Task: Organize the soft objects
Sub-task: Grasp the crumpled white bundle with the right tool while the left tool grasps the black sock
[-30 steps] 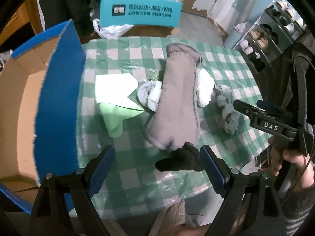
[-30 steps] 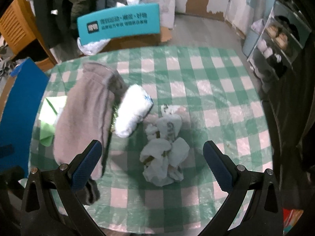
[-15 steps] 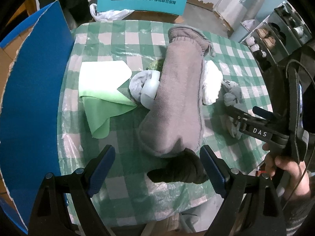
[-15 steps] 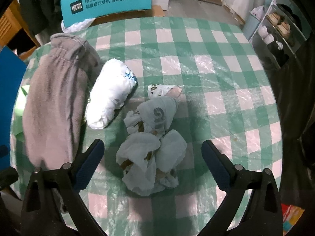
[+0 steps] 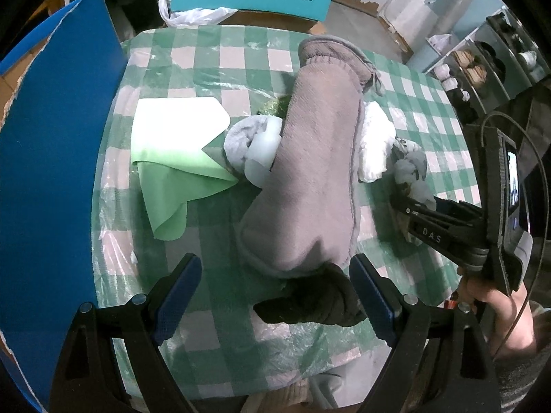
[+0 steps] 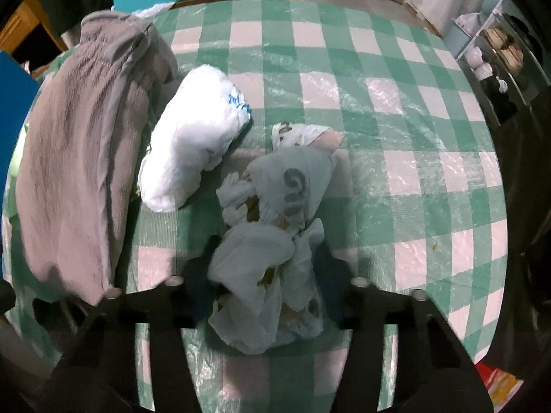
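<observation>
Your right claw (image 6: 261,282) is closing around the crumpled white bundle (image 6: 272,261), which sits between its fingers on the checked counter (image 6: 396,130); the pads look to be meeting the fabric. A white roll (image 6: 193,137) lies just beyond it to the left, beside the long grey cloth (image 6: 79,151). Your left claw (image 5: 275,292) stands wide open, with a dark sock (image 5: 310,299) between its fingers, untouched. The green cloth (image 5: 172,168) lies farther ahead, to the left.
</observation>
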The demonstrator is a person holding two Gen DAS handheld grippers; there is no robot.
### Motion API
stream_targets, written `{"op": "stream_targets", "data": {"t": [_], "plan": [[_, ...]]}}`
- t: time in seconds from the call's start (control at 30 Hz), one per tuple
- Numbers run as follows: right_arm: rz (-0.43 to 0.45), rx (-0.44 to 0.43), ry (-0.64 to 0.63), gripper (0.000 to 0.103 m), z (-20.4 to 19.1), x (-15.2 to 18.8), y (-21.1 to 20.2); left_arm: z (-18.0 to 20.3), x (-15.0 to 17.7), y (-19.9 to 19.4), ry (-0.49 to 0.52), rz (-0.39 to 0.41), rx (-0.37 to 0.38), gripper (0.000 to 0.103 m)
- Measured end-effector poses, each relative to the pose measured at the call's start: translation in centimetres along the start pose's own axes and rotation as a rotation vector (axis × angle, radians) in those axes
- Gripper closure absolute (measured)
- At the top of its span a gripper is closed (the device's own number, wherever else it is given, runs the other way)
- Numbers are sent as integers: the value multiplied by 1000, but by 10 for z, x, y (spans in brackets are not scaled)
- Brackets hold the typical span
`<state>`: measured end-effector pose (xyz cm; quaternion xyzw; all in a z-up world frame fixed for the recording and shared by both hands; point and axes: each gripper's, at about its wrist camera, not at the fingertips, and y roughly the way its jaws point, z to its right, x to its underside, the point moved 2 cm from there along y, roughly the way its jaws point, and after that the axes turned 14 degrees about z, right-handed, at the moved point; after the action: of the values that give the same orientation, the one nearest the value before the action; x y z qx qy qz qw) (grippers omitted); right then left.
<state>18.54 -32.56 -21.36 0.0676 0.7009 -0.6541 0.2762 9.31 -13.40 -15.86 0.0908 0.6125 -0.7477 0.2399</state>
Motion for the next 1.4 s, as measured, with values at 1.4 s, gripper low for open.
{"op": "stream_targets", "data": {"t": [1.4], "plan": [[99, -141, -5, 76, -20, 20, -82, 33, 47, 28, 31, -36, -1, 48]]}}
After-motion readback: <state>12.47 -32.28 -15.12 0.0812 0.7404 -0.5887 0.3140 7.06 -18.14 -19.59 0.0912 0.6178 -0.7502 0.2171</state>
